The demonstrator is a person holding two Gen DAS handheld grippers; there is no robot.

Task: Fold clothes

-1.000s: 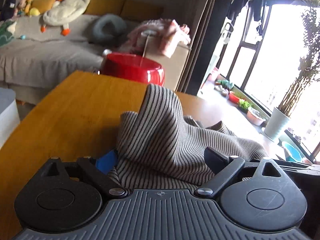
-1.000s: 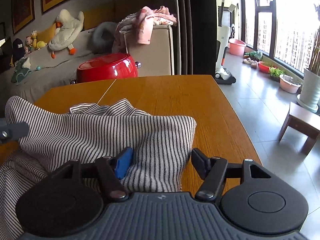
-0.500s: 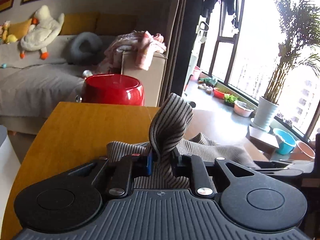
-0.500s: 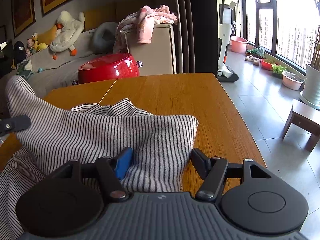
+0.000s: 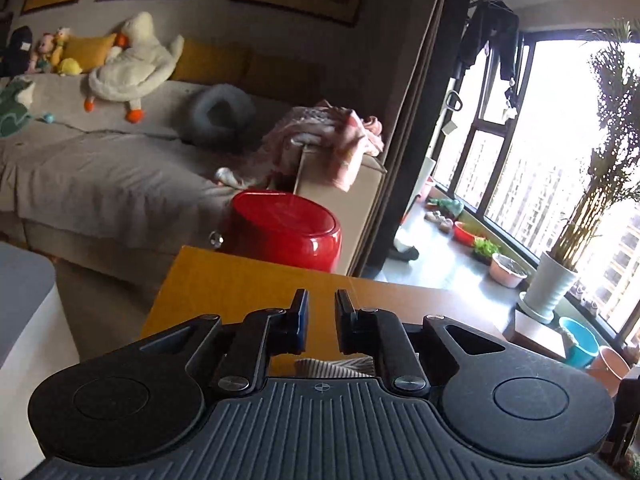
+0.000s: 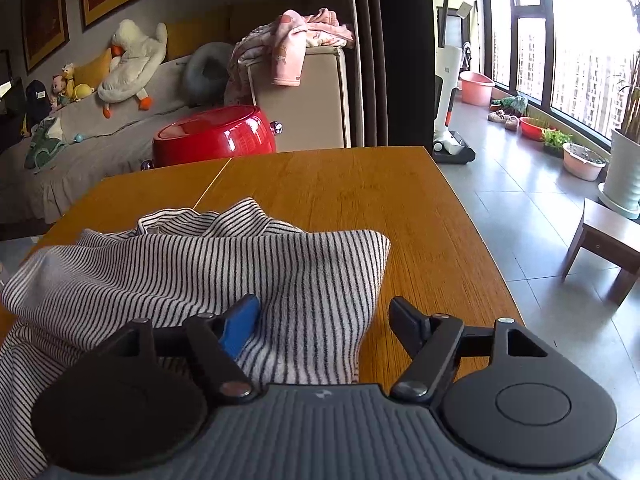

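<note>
Two grippers. Left gripper [image 5: 320, 308]: fingers nearly together, empty gap between, above table [image 5: 224, 280]; striped shirt [image 6: 192, 264] mostly hidden below it. Right gripper [image 6: 324, 312]: jaws spread, widening, over the shirt's corner, not pinching.

A wooden desk [image 6: 328, 184] fills the near ground. Just past its far edge stands a glossy red stool [image 6: 216, 136], with a grey-covered sofa [image 5: 100, 176] behind. A white plush duck [image 5: 132, 68] lies on the sofa; pink cloths [image 6: 296, 40] drape a beige armrest. Far right, a potted plant [image 5: 552, 292] stands by the window.
</note>
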